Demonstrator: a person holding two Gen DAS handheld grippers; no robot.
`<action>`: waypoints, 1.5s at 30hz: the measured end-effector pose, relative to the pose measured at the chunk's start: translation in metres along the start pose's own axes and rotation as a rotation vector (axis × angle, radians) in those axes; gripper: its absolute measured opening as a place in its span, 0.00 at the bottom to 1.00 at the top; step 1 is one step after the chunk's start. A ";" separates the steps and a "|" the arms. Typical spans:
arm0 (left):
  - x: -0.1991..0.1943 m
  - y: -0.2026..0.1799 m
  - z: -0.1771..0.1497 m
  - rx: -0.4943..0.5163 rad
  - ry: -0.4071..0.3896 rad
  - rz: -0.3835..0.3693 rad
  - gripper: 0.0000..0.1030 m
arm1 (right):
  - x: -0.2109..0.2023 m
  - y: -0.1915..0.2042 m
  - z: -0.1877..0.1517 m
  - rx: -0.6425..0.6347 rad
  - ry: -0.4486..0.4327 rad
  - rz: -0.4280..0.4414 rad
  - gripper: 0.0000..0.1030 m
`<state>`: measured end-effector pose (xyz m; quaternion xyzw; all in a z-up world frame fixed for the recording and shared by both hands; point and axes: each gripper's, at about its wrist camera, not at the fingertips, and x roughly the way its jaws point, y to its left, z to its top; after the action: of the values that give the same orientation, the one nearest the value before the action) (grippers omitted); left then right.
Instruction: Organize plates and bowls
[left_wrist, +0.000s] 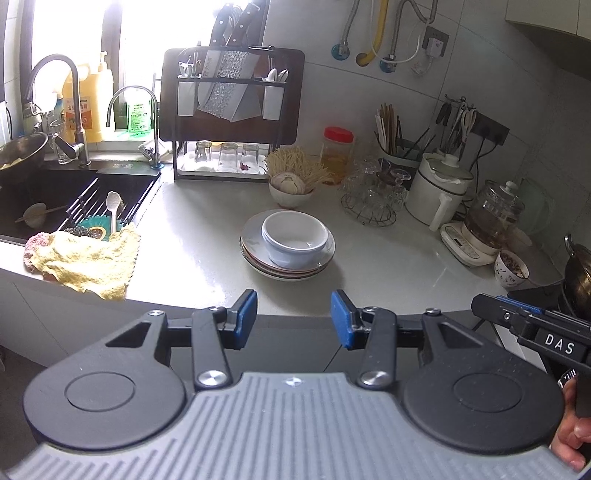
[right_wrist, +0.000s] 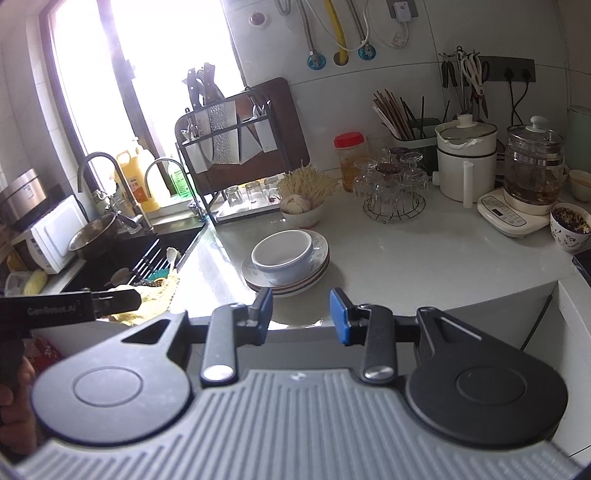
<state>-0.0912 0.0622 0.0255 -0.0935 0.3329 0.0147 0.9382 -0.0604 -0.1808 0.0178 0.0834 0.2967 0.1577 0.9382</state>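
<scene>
One white bowl (left_wrist: 294, 236) sat on one stack of plates (left_wrist: 255, 254); two faucets (left_wrist: 55, 74) stood far left; three tumblers (left_wrist: 227, 157) stood inverted.

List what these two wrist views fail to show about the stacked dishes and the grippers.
- Plate stack: the count is unclear in both views; the rims overlap and the white bowl covers the top plate.
- Bowl: whether another is nested under it cannot be told.
- Right gripper: in the left wrist view the frame edge cuts it off.
- Left gripper: in the right wrist view only one dark finger shows.
</scene>
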 end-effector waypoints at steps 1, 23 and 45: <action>-0.001 -0.001 -0.001 0.001 -0.002 0.000 0.49 | 0.000 0.000 0.000 -0.001 -0.001 -0.001 0.37; -0.004 -0.002 0.007 -0.003 -0.011 0.004 0.83 | 0.009 0.000 0.003 -0.042 0.022 -0.066 0.81; -0.001 -0.006 0.003 0.040 0.012 0.111 0.96 | 0.007 0.001 0.009 -0.065 -0.003 -0.037 1.00</action>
<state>-0.0890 0.0569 0.0297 -0.0562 0.3435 0.0597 0.9356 -0.0500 -0.1783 0.0221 0.0474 0.2913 0.1498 0.9436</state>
